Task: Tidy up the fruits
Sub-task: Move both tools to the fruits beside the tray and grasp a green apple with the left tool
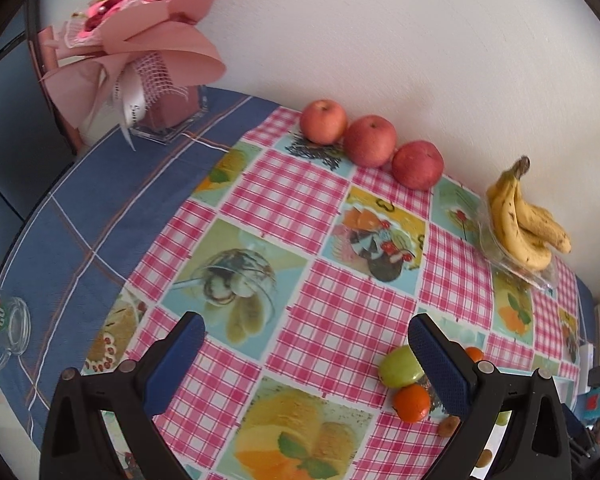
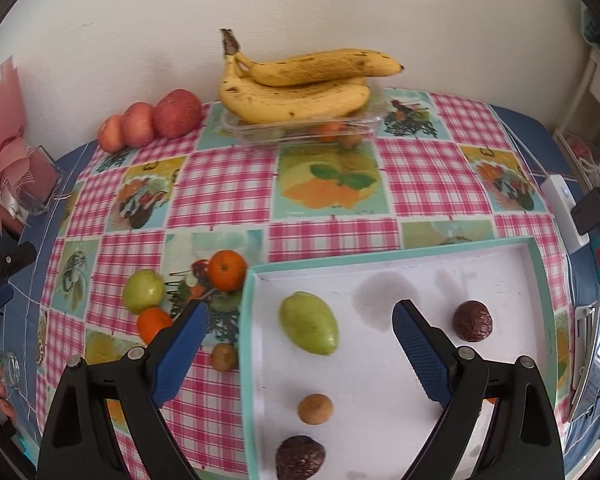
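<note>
- The right gripper (image 2: pixel 300 336) is wide open and holds nothing; it hangs above the near left part of a shallow tray (image 2: pixel 538 256) with a turquoise rim and a white floor
- In the tray, nearest to the camera, lies a dark wrinkled passion fruit (image 2: pixel 300 457), and just behind it a small round brown fruit (image 2: pixel 315 409)
- Further in the tray a green pear-shaped fruit (image 2: pixel 310 323) lies on its side between the blue fingers (image 2: pixel 180 350) in the view, and a second dark passion fruit (image 2: pixel 473 321) sits well apart on the right
- The left gripper (image 1: pixel 306 350) is also spread open and empty, above the pink checked tablecloth (image 1: pixel 332 320)
- On the cloth, just left of the tray, there is a small brown fruit (image 2: pixel 224 357), then a tangerine (image 2: pixel 153 323), a green apple (image 2: pixel 143 290) and a second tangerine (image 2: pixel 227 270); the apple touches the nearer tangerine
- In the left wrist view the same green apple (image 1: pixel 400 366) and a tangerine (image 1: pixel 411 403) lie beside the right finger of that gripper
- A glass mug (image 1: pixel 4 330) stands on the blue cloth at the left edge
- Far back, a bunch of bananas (image 2: pixel 300 88) rests on top of a clear plastic box (image 2: pixel 260 132) that has some small fruits inside
- Three red apples (image 1: pixel 370 140) stand in a row along the white wall, touching one another
- A pink flower bouquet (image 1: pixel 136 36) stands in the far left corner
</note>
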`<state>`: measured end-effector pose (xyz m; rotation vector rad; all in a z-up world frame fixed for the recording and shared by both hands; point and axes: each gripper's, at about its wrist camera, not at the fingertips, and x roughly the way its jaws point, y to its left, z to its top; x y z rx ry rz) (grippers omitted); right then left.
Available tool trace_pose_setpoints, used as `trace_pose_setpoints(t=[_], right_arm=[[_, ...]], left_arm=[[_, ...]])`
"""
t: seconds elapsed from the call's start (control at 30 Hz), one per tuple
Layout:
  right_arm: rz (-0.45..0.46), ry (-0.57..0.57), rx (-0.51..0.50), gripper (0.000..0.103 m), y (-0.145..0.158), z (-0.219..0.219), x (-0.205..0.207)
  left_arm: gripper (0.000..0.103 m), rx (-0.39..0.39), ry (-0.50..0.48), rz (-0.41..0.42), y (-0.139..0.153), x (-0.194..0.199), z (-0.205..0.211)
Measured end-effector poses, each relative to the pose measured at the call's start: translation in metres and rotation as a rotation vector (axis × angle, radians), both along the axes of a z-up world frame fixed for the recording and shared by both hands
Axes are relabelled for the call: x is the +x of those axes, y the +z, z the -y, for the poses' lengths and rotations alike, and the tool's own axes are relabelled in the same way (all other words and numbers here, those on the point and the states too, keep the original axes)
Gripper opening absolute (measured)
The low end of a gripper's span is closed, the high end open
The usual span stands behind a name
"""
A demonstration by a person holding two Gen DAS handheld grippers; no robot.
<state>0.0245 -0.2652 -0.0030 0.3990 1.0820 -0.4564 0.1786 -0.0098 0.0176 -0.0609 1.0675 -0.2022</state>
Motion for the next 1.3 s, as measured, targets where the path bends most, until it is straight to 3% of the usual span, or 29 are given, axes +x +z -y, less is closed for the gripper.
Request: trace_pose_setpoints(t=[0.53, 0.63, 0.77, 0.83, 1.0, 1.2, 1.23, 1.3], right_arm=[[0.073, 0.045, -0.012, 0.092, 0.009, -0.021, 0.012], [0.068, 0.056, 0.015, 0.075, 0.002, -0.022, 0.016], [0.065, 0.077, 0.047, 0.068, -0.011, -0.024, 0.023], [0.056, 0.083, 0.065, 0.06, -0.02, -0.022, 0.028], [0.049, 0.091, 0.105, 0.053, -0.034, -0.012, 0.04], [0.054, 0.101, 0.076, 0.053, -0.021, 0.007, 0.051], [0.047, 0.1, 0.069, 0.053, -0.02, 0.01, 0.053], [0.037, 0.105, 0.065, 0.053, -0.019, 0.015, 0.057]], left_arm=[[0.102, -0.069, -0.061, 0.02, 0.008, -0.001, 0.009], [0.102, -0.071, -0.083, -0.004, 0.001, -0.001, 0.017], [0.101, -0.009, -0.14, -0.003, -0.01, -0.002, 0.038], [0.101, -0.015, -0.152, -0.034, -0.02, -0.001, 0.043], [0.097, -0.016, -0.162, -0.111, -0.05, 0.002, 0.054], [0.096, -0.024, -0.186, -0.154, -0.071, 0.001, 0.068], [0.09, -0.028, -0.195, -0.162, -0.074, 0.001, 0.071], [0.087, -0.034, -0.212, -0.179, -0.079, 0.0, 0.077]])
